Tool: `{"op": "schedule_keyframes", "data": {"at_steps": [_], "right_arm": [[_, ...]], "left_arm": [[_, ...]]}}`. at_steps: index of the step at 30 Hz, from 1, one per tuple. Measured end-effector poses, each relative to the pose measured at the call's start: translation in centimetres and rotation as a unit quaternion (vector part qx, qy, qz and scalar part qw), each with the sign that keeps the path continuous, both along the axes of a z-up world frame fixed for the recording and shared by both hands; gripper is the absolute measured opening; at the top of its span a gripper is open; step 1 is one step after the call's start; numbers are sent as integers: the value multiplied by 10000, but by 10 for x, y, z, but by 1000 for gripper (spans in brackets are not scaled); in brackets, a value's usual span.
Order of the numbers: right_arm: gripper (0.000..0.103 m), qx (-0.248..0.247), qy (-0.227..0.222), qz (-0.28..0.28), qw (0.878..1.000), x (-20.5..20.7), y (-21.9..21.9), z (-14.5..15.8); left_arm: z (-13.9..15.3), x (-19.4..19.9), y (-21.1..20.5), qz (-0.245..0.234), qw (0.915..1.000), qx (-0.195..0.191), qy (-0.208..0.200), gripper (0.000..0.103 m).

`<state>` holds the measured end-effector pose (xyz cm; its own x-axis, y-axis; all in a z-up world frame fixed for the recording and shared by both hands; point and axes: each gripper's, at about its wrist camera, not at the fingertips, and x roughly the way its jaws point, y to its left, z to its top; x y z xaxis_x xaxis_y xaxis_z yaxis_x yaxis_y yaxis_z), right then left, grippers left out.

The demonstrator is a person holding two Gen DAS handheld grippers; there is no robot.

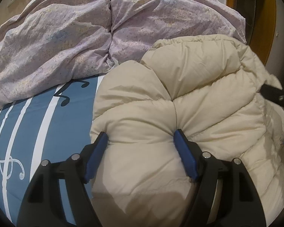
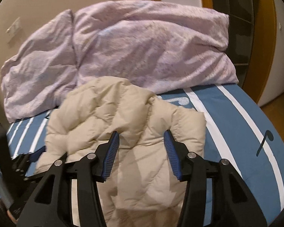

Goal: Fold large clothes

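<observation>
Beige quilted jacket [image 1: 189,104], lilac speckled duvet [image 1: 66,37], blue bedsheet [image 1: 47,132] with white stripes and music notes.

left gripper [image 1: 140,138]: black angular arms | blue ribbed pads [image 1: 185,157] inside each finger | two silver round pins per arm || right gripper [image 2: 142,138]: same black frame | blue ridged pads [image 2: 110,157] | silver pins behind the pads

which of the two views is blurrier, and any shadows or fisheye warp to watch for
Right wrist view is softer: the beige puffer jacket and lilac duvet look smeared. Left wrist view is sharp; jacket seams are crisp. Both show a shadow on the jacket near the bottom edge, bowed stripes on the blue bedsheet, and dark corners.
</observation>
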<state>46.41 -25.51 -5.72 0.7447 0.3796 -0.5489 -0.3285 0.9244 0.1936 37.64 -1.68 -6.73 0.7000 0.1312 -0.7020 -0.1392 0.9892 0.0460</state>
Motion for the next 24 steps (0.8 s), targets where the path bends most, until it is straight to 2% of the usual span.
{"op": "schedule_keyframes", "data": {"at_steps": [7,10,12,18,24], "right_arm": [[50,-104,263,-138,9995,20,1,-35],[50,-203,301,-145,9992,27,6,-47],[50,-292,294,-168,9990,30,10,-53],[50,-178,356,-125,9991,35,10,-58],[51,-178,360,-138,9991,36,10,-59]], "left_arm": [[2,-2,5,-38,9996,-238,-133,73],[11,-2,12,-75,9987,-489,-131,74],[20,0,13,-98,9985,-527,-109,74],[48,10,5,-143,9993,-158,-321,74],[59,28,-5,-103,9989,142,-427,74]]}}
